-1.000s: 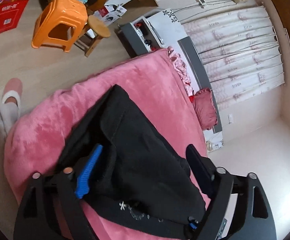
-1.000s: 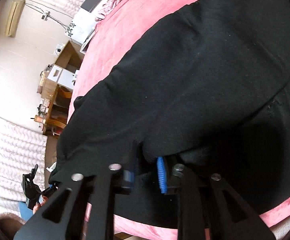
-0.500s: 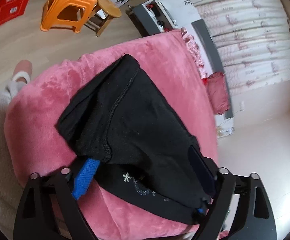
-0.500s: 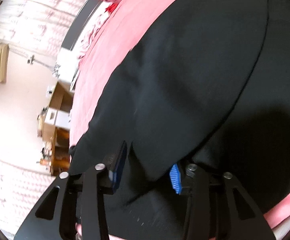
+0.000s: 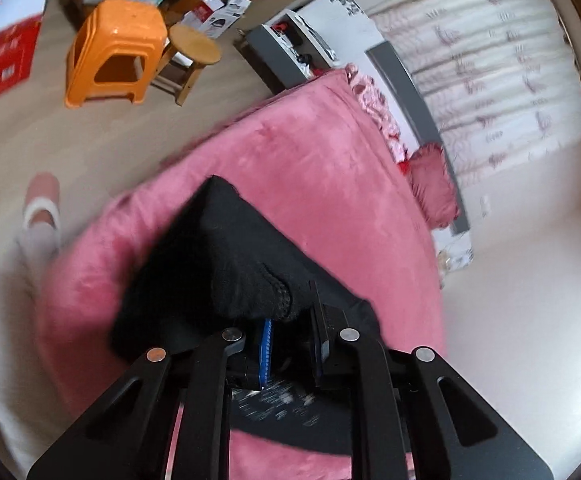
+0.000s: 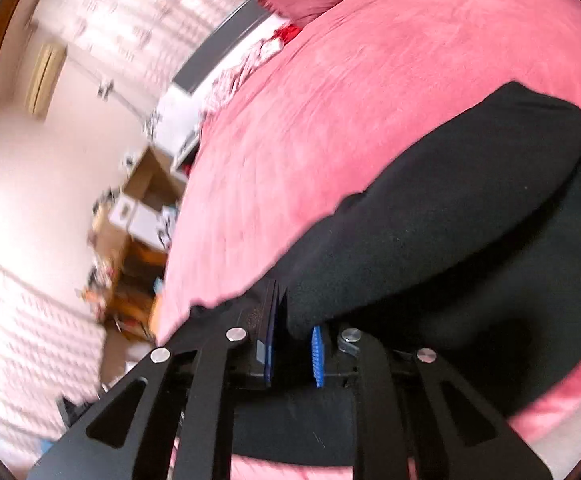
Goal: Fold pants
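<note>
The left gripper (image 5: 290,320) and right gripper (image 6: 294,320) are each closing, pinching a bunched fold of the black pants (image 5: 226,264). The pants lie on the pink bed (image 5: 330,184), long axis toward 11 o'clock. Beyond, at 10 o'clock, stand 2 stools (image 5: 118,48).

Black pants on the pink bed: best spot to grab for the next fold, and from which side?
Take the black pants at the bunched near edge, coming in low from the bed's near side. The cloth there is doubled into a thick lip that stands up off the blanket, easy to pinch. Left tongs and right tongs are closing with that edge between them.
</note>
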`<state>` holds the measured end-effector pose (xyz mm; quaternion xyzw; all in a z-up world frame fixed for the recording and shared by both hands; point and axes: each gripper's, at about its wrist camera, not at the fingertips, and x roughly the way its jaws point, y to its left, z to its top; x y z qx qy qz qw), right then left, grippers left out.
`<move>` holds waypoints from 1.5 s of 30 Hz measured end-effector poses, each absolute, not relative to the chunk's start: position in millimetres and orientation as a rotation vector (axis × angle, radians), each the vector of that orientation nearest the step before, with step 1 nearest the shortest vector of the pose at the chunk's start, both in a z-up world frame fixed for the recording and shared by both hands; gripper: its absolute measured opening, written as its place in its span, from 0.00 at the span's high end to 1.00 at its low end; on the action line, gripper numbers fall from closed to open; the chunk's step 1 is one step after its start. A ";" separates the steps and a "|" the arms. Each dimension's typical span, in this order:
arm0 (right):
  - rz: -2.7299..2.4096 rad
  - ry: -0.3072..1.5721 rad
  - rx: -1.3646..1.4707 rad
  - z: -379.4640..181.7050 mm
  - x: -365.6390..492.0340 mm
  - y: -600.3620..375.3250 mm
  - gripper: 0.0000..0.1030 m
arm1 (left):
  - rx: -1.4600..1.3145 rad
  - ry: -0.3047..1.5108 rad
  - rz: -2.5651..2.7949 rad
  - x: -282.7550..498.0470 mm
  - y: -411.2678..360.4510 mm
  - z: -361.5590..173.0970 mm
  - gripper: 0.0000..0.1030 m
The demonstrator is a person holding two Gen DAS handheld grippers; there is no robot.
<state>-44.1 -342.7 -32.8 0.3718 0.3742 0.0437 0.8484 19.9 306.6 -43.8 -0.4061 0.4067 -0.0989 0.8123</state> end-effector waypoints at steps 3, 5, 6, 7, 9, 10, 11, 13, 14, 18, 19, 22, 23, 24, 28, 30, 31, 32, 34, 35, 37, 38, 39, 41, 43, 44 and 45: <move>0.053 0.909 0.734 -62.2 -65.4 -328.2 0.87 | -0.800 0.964 -0.129 3.5 315.6 -70.2 0.90; 0.006 0.971 0.756 -91.2 -75.7 -326.9 0.87 | -0.811 1.019 -0.093 -5.2 319.1 -92.6 0.90; -0.011 0.988 0.786 -102.5 -76.1 -330.2 0.87 | -0.816 1.040 -0.075 -7.1 320.4 -101.7 0.90; -0.039 1.015 0.834 -122.1 -78.2 -331.2 0.87 | -0.839 1.047 -0.074 -8.6 321.9 -109.9 0.91; -0.056 1.019 0.892 -138.7 -76.4 -337.1 0.88 | -0.846 1.023 -0.077 -11.5 322.5 -112.2 0.91; -0.055 1.012 0.898 -139.2 -75.6 -337.3 0.88 | -0.824 1.022 -0.080 -10.3 320.7 -109.8 0.91; -0.055 1.010 0.893 -138.2 -73.5 -336.8 0.89 | -0.797 1.020 -0.087 -10.2 318.0 -106.4 0.91; -0.044 1.002 0.867 -129.0 -78.6 -345.2 0.90 | -0.765 1.003 -0.105 -11.9 313.1 -97.6 0.92; -0.032 0.981 0.868 -122.3 -74.4 -341.0 0.91 | -0.759 0.987 -0.108 -14.5 312.1 -93.4 0.92; 0.020 0.902 0.860 -93.7 -78.8 -342.9 0.91 | -0.733 0.989 -0.095 -19.5 308.9 -89.7 0.92; 0.020 0.910 0.848 -93.5 -76.2 -341.0 0.91 | -0.710 1.007 -0.086 -18.1 307.7 -93.5 0.92; -0.007 1.004 0.836 -115.3 -62.0 -329.0 0.91 | -0.704 1.037 -0.070 -17.4 305.6 -102.7 0.92; -0.014 1.030 0.849 -125.3 -60.6 -329.2 0.91 | -0.697 1.036 -0.069 -16.8 304.8 -101.5 0.92; -0.019 1.036 0.870 -135.1 -61.9 -329.8 0.89 | -0.688 1.034 -0.070 -16.5 304.2 -99.2 0.92; 0.019 0.952 0.967 -132.3 -68.3 -343.8 0.63 | -0.681 1.013 -0.063 -16.2 301.5 -85.2 0.86; 0.020 0.902 0.948 -122.8 -70.2 -349.4 0.55 | -0.668 0.957 -0.031 -18.6 301.5 -73.2 0.68; 0.011 0.883 0.934 -118.3 -71.3 -356.8 0.55 | -0.654 0.889 -0.005 -21.4 301.8 -61.7 0.62; -0.010 0.868 0.928 -115.8 -71.9 -364.5 0.55 | -0.640 0.828 0.014 -23.4 300.8 -51.4 0.51; -0.071 0.833 0.958 -115.8 -75.1 -388.5 0.55 | -0.600 0.740 0.026 -21.7 292.7 -33.5 0.43; -0.100 0.814 0.979 -116.8 -75.2 -398.5 0.55 | -0.576 0.709 0.024 -18.4 286.9 -26.8 0.43; -0.171 0.757 0.999 -118.4 -77.4 -423.1 0.55 | -0.549 0.686 -0.006 -5.7 271.1 -21.2 0.43; -0.205 0.740 1.002 -118.7 -75.4 -435.7 0.55 | -0.549 0.699 -0.026 1.9 263.0 -22.6 0.39; -0.234 0.724 1.009 -120.2 -74.9 -447.4 0.55 | -0.557 0.722 -0.058 12.4 252.6 -27.0 0.38; -0.284 0.681 1.041 -125.0 -71.8 -472.0 0.55 | -0.561 0.761 -0.117 30.0 230.6 -38.2 0.38; -0.336 0.660 1.044 -130.1 -65.3 -492.7 0.55 | -0.525 0.818 -0.188 48.3 204.0 -51.2 0.38; -0.352 0.656 1.041 -132.8 -63.0 -494.4 0.55 | -0.502 0.839 -0.217 54.9 192.0 -56.3 0.38; -0.372 0.650 1.041 -136.7 -58.2 -503.2 0.56 | -0.464 0.865 -0.261 63.6 175.1 -65.0 0.38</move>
